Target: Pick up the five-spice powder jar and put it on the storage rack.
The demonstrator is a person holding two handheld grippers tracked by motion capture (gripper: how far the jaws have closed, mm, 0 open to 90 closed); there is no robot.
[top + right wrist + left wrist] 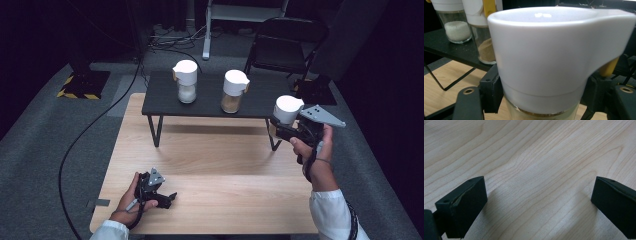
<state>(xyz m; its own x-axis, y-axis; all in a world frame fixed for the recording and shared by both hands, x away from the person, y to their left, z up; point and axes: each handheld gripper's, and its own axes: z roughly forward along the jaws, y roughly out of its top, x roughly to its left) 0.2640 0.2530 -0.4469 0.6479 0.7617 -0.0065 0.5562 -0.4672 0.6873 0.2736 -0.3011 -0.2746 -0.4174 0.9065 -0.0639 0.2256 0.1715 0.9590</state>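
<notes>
White-lidded jar (287,111) upright, long axis vertical, clamped in right gripper (278,131).

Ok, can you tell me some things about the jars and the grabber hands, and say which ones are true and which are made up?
1. The right gripper is clamped around a jar with a white lid. True.
2. Three jars stand on the black shelf. False: two stand there, the jar of white grains and the jar of brown powder; the third is in the right gripper.
3. The left gripper holds a spoon. False: its jaws are wide apart over the wooden table with nothing between them.
4. The jar of white grains stands to the left of the jar of brown powder in the high view. True.
5. The held jar is lying on the table. False: it is upright and off the table, beside the shelf's right end.
</notes>
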